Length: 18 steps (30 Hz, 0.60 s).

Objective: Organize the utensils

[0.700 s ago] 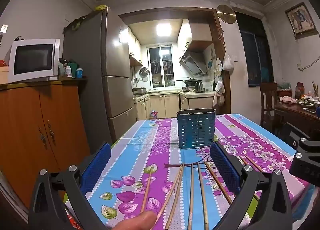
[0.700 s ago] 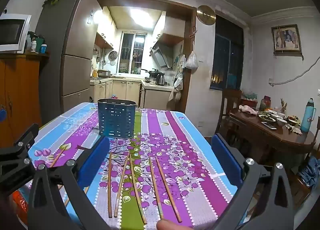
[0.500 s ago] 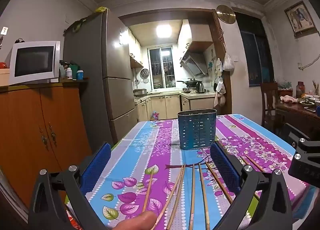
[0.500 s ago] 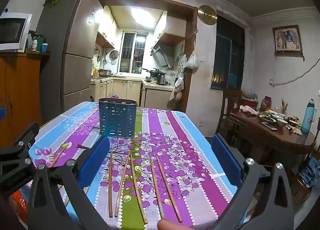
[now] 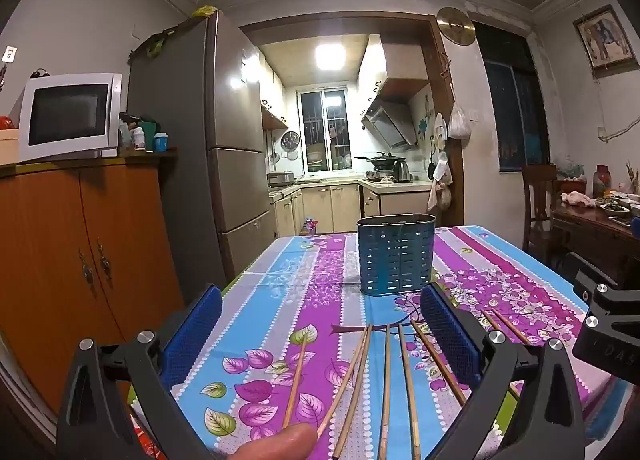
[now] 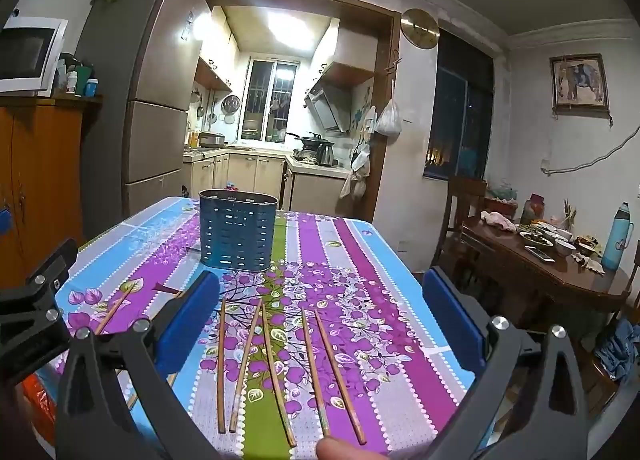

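Several wooden chopsticks (image 5: 387,380) lie side by side on the flowered tablecloth (image 5: 304,280), near its front edge; they also show in the right wrist view (image 6: 276,364). A blue perforated utensil holder (image 5: 395,254) stands upright behind them, also in the right wrist view (image 6: 237,235). My left gripper (image 5: 320,332) is open and empty, held above the chopsticks. My right gripper (image 6: 320,318) is open and empty, above the chopsticks further right.
A wooden cabinet (image 5: 80,252) with a microwave (image 5: 70,116) and a fridge (image 5: 224,148) stand left of the table. A dark dining table (image 6: 560,272) with dishes and a chair (image 6: 460,212) stand to the right. The kitchen lies behind.
Both views have shifted only slightly; the grippers stay open and the chopsticks and holder have not moved.
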Available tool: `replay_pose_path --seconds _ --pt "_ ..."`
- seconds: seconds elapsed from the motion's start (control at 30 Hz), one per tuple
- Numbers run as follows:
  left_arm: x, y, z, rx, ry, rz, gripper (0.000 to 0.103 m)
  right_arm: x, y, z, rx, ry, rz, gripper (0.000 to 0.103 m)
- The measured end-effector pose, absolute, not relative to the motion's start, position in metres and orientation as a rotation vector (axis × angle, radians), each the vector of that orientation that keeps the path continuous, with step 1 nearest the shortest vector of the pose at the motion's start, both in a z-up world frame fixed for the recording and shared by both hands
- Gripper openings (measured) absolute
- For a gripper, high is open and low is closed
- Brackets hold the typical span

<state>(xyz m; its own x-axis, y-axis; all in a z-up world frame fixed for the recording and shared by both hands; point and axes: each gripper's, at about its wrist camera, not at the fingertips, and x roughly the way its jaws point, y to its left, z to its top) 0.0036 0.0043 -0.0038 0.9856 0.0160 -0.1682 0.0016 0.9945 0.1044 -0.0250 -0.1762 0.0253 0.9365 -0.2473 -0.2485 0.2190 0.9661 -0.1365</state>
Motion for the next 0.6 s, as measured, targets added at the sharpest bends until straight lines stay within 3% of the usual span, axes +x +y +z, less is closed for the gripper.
replay_pose_path --seconds 0.6 --pt "0.0078 0.0099 -0.0084 0.073 0.171 -0.008 0.099 -0.0178 -0.1751 0.0236 -0.104 0.307 -0.238 0.098"
